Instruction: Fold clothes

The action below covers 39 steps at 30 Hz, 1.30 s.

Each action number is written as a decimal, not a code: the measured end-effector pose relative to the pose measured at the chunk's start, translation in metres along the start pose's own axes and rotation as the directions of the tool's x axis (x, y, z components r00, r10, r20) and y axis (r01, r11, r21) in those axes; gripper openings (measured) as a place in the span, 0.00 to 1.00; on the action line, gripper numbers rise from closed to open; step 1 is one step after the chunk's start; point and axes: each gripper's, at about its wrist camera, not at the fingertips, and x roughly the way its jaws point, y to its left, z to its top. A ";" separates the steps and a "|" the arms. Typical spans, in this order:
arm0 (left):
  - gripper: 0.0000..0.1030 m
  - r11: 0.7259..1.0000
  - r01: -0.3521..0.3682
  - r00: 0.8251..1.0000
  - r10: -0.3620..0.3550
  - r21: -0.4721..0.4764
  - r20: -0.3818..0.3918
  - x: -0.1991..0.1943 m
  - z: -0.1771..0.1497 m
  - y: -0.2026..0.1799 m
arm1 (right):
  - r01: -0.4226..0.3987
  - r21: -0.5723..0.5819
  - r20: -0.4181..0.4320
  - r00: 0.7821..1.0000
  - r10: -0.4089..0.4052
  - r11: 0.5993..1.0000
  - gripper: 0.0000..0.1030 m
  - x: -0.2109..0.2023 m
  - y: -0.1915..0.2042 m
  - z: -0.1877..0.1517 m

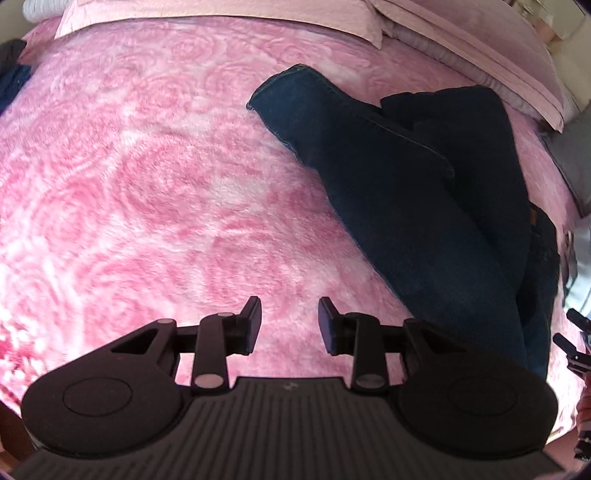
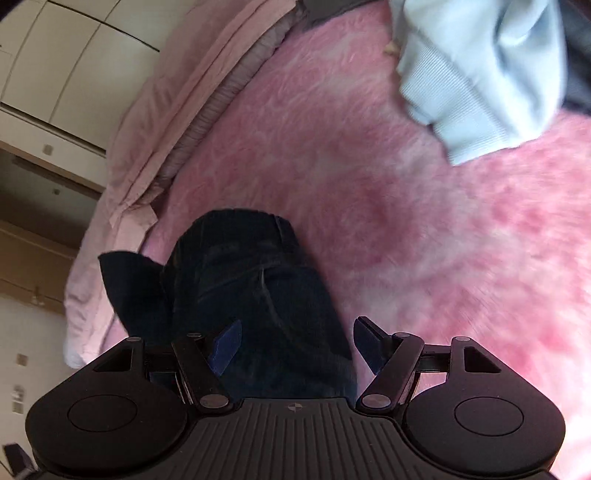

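A pair of dark blue jeans point(image 1: 417, 192) lies on the pink fluffy blanket point(image 1: 147, 177), legs stretched toward the far left, one leg lying over the other. My left gripper point(image 1: 290, 325) is open and empty, above bare blanket to the left of the jeans. In the right wrist view the jeans' waist end point(image 2: 258, 291) lies bunched under my right gripper point(image 2: 295, 347), which is open with its fingers spread over the denim, holding nothing. The right gripper also shows at the left wrist view's right edge point(image 1: 572, 339).
Pale pink pillows point(image 1: 258, 18) lie along the far edge of the bed, also seen in the right wrist view point(image 2: 177, 110). A light blue garment point(image 2: 480, 74) lies on the blanket at top right. White cupboards point(image 2: 55, 55) stand beyond the bed.
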 end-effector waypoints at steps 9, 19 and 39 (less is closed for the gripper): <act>0.31 0.996 0.049 0.999 -0.048 -0.077 0.013 0.037 0.011 0.013 | -0.099 -0.057 -0.079 0.992 0.094 0.993 0.54 0.066 -0.007 0.021; 0.40 0.936 0.210 0.978 -0.198 -0.282 0.073 0.087 0.046 0.020 | 0.011 -0.049 0.165 0.986 -0.003 0.999 0.04 -0.023 0.006 0.007; 0.01 0.837 0.387 0.922 -0.345 -0.386 0.174 0.116 0.107 0.021 | 0.110 0.170 0.227 0.963 -0.147 0.979 0.04 -0.057 0.052 -0.006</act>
